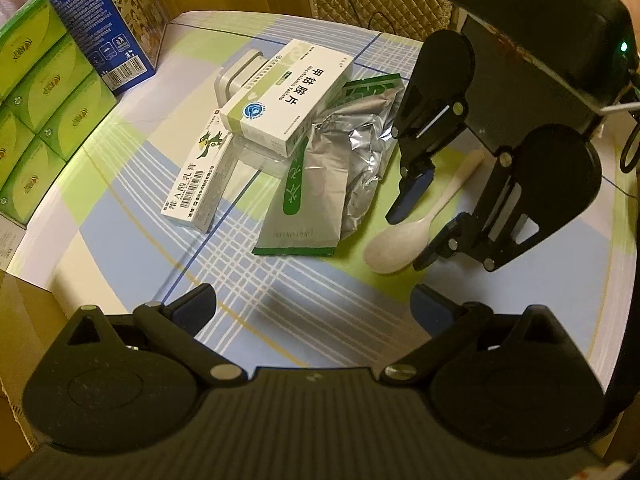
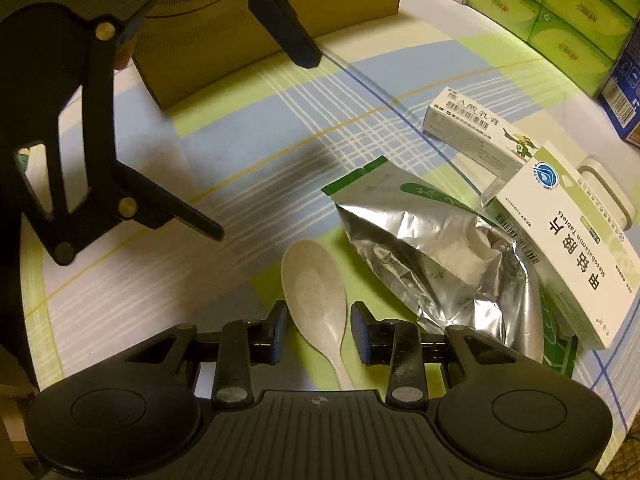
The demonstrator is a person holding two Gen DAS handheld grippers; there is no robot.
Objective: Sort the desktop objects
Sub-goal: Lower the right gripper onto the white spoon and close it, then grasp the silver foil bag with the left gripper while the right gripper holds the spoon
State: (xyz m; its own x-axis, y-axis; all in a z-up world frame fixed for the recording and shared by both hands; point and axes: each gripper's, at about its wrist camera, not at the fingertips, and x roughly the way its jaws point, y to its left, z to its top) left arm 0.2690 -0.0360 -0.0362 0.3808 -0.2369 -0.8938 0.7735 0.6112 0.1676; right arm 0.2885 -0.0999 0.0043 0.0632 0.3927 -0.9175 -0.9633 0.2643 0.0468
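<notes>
A matt, speckled plastic spoon [image 2: 316, 292] is lying beside a crinkled, glossy foil pouch [image 2: 440, 256]; smooth cardboard medicine boxes [image 1: 286, 96] are resting on a checked cloth bench cover [image 1: 320, 292].

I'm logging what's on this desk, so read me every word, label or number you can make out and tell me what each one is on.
"甲钴胺片" and "Mecobalamin Tablets": on the white tablet box.
"维A酸乳膏": on the long white cream box.
"LONGYUANYANG", roughly: on the green-and-silver sachet, too small to be sure.
Barcodes and fine print on the blue carton and both medicine boxes: unreadable.
Logos on the green boxes: blurred.
</notes>
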